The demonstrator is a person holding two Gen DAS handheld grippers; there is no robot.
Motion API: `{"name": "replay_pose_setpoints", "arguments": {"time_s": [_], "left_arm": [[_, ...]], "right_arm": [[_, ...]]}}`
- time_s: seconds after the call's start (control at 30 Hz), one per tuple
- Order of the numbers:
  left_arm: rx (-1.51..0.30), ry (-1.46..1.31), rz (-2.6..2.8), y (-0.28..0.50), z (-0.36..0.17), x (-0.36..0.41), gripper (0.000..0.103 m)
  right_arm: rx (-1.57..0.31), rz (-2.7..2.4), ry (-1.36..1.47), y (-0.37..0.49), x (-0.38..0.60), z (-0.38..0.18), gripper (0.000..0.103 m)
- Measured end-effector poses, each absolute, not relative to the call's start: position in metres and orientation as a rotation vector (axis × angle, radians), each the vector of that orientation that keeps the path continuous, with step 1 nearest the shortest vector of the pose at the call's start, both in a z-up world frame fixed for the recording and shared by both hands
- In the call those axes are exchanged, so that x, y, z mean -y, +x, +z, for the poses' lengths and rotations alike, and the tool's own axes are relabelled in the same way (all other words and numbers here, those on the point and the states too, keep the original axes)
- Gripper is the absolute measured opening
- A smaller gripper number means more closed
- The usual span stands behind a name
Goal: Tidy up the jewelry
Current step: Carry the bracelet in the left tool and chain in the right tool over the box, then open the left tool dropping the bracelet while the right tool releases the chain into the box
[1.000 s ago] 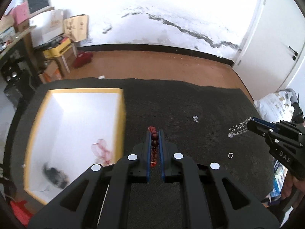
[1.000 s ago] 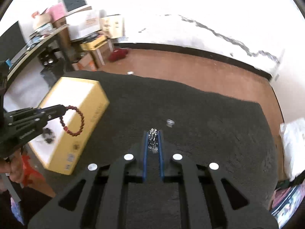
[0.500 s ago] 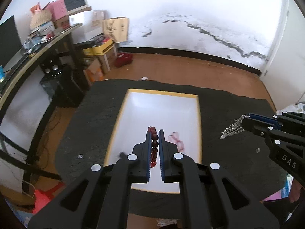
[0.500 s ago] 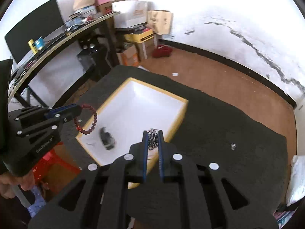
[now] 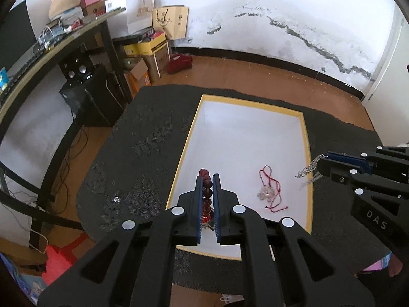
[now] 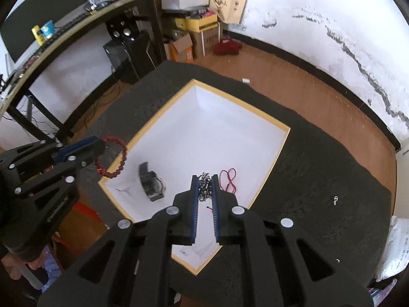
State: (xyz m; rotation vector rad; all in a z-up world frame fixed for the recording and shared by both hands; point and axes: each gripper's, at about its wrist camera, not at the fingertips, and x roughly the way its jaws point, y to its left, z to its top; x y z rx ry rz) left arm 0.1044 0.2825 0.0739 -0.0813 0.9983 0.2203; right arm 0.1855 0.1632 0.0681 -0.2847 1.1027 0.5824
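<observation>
Left gripper (image 5: 207, 179) clenched on red bead bracelet (image 5: 206, 192), right gripper (image 6: 205, 179) clenched on silver chain (image 6: 204, 186), both over white box (image 5: 245, 102)

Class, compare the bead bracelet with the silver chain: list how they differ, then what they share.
The bead bracelet is dark red round beads; the silver chain is fine metal links. The bracelet holds a ring shape; the chain dangles loose. The left claw holds the bracelet, the right claw the chain. Both hang above the box.

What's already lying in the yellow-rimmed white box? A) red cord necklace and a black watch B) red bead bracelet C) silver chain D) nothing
A: the thin red cord necklace and the black wristwatch lie on the floor of the yellow-rimmed white box; bracelet and chain are in the jaws.
</observation>
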Motion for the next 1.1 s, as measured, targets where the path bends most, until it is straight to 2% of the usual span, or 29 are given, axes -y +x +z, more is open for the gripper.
{"name": "replay_pose_setpoints", "arguments": {"time_s": [0.23, 0.5, 0.93, 1.03, 1.1], "left_arm": [[-1.051, -0.101, 0.231, 0.128, 0.020, -0.285, 0.007], [-1.101, -0.108, 0.245, 0.144, -0.021, -0.295, 0.007], [-1.142, -0.128, 0.247, 0.160, -0.048, -0.297, 0.008], [-1.135, -0.103, 0.258, 0.160, -0.046, -0.293, 0.012], [-1.138, -0.104, 0.271, 0.161, -0.046, -0.293, 0.033]], "right_arm": [[-1.185, 0.549, -0.286, 0.208, -0.168, 0.006, 0.010], [-1.231, 0.534, -0.303, 0.220, -0.173, -0.036, 0.010], [-1.243, 0.527, -0.286, 0.231, -0.170, -0.048, 0.010], [-1.234, 0.536, -0.280, 0.231, -0.167, -0.042, 0.010], [-1.232, 0.540, -0.274, 0.231, -0.164, -0.039, 0.011]]}}
